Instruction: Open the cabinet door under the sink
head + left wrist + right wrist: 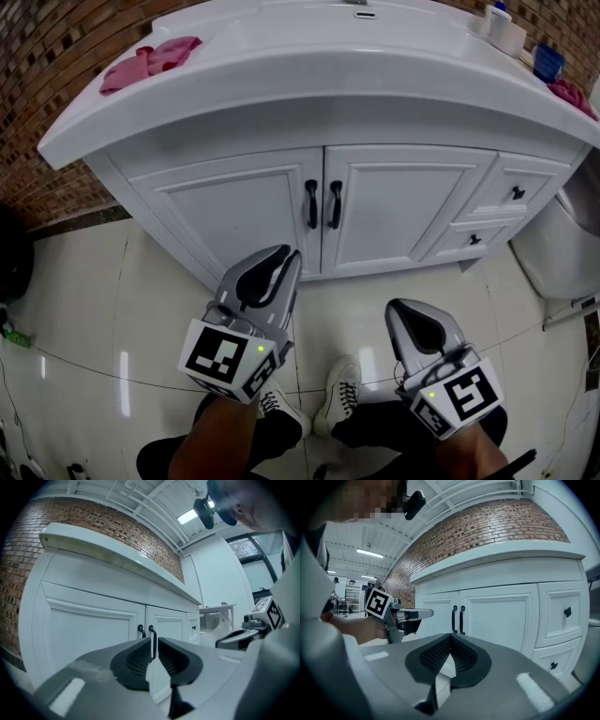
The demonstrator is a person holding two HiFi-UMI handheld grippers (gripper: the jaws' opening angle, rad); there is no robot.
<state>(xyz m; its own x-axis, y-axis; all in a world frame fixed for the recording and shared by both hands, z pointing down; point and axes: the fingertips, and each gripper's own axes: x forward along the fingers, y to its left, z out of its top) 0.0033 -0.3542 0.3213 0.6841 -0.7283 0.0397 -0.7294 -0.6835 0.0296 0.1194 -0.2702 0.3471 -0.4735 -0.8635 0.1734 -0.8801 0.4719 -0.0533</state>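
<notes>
- The sink (281, 80) is a white top on a white vanity against a brick wall.
- Under it are 2 doors (239, 211), side by side. Both are shut, flush with the frame.
- 2 black handles (311, 204) stand upright just beside each other at the seam where the doors meet.
- Right of the doors are 2 drawers (516, 192) with small black knobs, 1 above the other.
- The left gripper (286, 255) is held in front of the left door, low down and apart from it. It touches nothing.
- In the left gripper view, the left gripper (154, 641) has its jaws a narrow slit apart with nothing between them. 1 handle (152, 641) shows through the slit, well behind it.
- The right gripper (403, 307) hangs lower and further back, over the floor (112, 309) before the right door.
- In the right gripper view, the right gripper (450, 637) has its jaw tips pressed together on nothing. Both handles (457, 619) show above the tips, well apart from them.
- A pink cloth (150, 61) lies on the counter's left end.
- The person's shoes (342, 394) stand on the pale glossy tiles between the 2 grippers.
</notes>
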